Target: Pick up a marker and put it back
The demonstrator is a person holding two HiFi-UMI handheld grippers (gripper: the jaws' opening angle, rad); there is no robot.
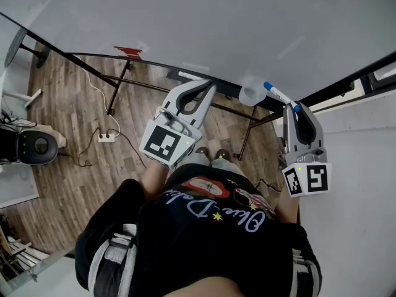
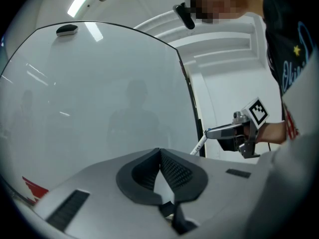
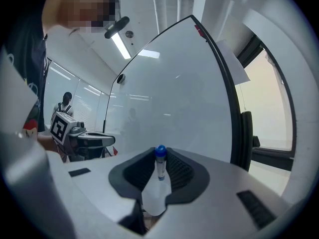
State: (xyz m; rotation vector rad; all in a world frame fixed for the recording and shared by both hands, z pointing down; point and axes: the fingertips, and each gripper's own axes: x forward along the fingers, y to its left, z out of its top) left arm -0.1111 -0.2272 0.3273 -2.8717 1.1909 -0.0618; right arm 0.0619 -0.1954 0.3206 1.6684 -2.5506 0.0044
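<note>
Already picked up, the marker (image 1: 281, 96) sat clamped in the right gripper (image 1: 292, 107) by the whiteboard's (image 1: 185, 23) bottom edge, the left gripper (image 1: 209, 85) was closed on nothing, and only putting the marker back looked left.

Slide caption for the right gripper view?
Right gripper clamps a blue-capped marker before the whiteboard, left gripper at left.

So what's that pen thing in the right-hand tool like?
It is a slim marker with a white barrel and a blue cap. The right gripper is shut on the barrel, and the capped end sticks out past its tips toward the whiteboard. Whether the cap touches the board is unclear.
</note>
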